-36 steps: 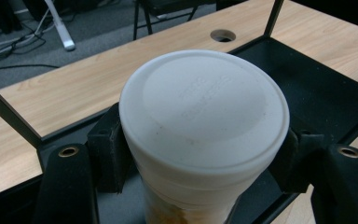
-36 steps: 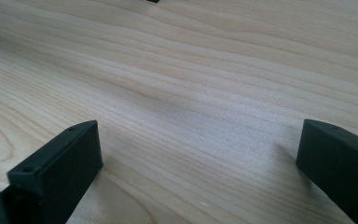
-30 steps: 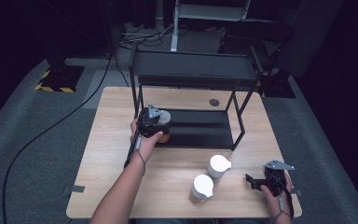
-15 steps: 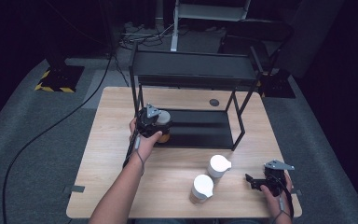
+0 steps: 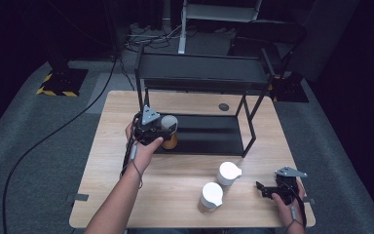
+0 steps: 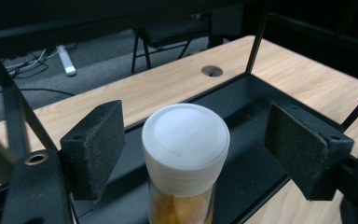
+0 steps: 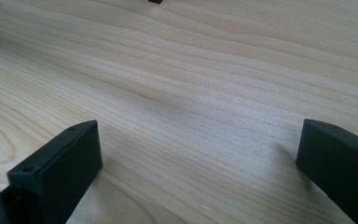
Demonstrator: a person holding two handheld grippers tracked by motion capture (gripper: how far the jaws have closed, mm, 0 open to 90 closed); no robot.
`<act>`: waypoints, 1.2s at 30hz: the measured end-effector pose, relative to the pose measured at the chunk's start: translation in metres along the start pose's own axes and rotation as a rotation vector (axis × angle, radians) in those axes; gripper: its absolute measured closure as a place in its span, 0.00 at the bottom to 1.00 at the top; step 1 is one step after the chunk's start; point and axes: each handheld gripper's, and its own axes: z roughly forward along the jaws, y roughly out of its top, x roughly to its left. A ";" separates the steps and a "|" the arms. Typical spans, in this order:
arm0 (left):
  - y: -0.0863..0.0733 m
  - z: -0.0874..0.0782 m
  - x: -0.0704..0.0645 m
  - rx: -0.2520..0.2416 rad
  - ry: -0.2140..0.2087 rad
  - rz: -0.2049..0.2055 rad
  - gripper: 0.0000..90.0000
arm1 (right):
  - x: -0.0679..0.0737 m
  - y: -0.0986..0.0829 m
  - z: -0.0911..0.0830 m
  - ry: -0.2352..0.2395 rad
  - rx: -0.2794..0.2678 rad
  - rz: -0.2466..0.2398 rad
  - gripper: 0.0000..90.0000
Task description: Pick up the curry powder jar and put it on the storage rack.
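left tongs straddle jar; rack post just beyond.

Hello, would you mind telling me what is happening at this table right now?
A person holds a gripper in each hand. The left gripper is open around a white-lidded jar at the front edge of the black rack's bottom shelf, jaws not touching it. The right gripper rests open over the table. Two more jars stand between them.

Jar: white lid, amber-orange contents. Two further jars: white lids, one with a tan body. Shelf rack: black frame and trays. Table: pale wood, visible grain. Left gripper: black pads. Floor: grey carpet, with a yellow-black striped base plate.
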 end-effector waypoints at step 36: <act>-0.029 -0.082 -0.002 0.005 0.009 0.007 0.19 | -0.002 0.002 0.002 0.013 0.002 -0.014 0.00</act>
